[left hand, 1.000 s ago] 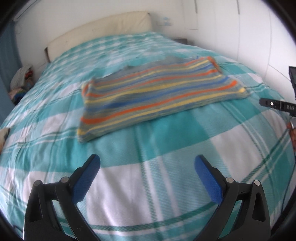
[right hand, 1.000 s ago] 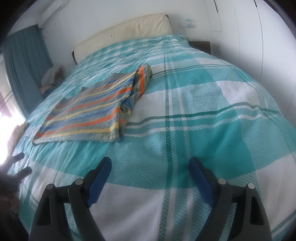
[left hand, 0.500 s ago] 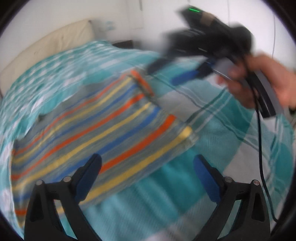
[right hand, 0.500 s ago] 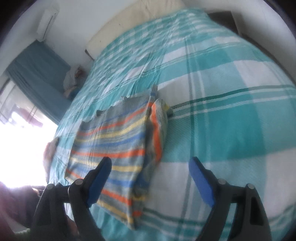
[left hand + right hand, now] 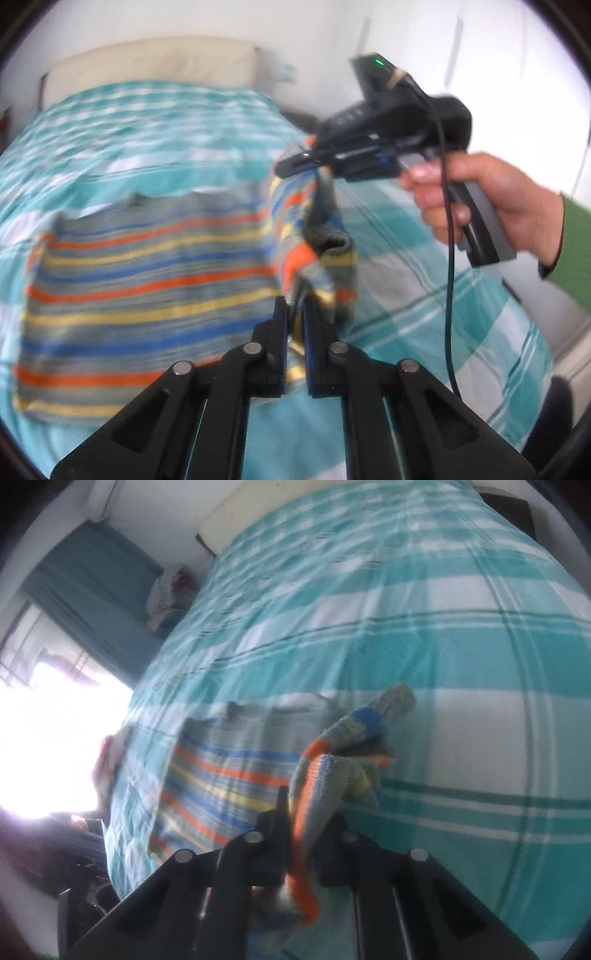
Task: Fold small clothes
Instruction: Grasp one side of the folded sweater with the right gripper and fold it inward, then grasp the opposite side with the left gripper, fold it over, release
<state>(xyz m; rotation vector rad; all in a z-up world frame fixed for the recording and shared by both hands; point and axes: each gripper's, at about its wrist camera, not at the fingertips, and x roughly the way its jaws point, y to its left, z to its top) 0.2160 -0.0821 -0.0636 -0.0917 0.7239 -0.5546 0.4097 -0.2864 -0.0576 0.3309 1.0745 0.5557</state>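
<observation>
Already pinched at two corners — slip and drag are the risks

Bed, teal-and-white check cover: broad and soft, likely to give under any press; a dragged edge could ruck the cover along with the cloth.

Striped garment: most of it lies flat on the cover, its right-hand edge lifted and bunched. That bunching is the main worry, since a fold carried across from a crumpled edge probably lands skewed.

Right gripper, held in a hand: jaws have just been closing and are clamped on the far corner of the lifted edge. The bite looks shallow; knit could slide out mid-swing.

Left gripper: jaws likewise just closed, nipped on the near corner. Uneven lift between the two would twist the edge.

Both views are blurred, so how many layers each holds is unclear.
</observation>
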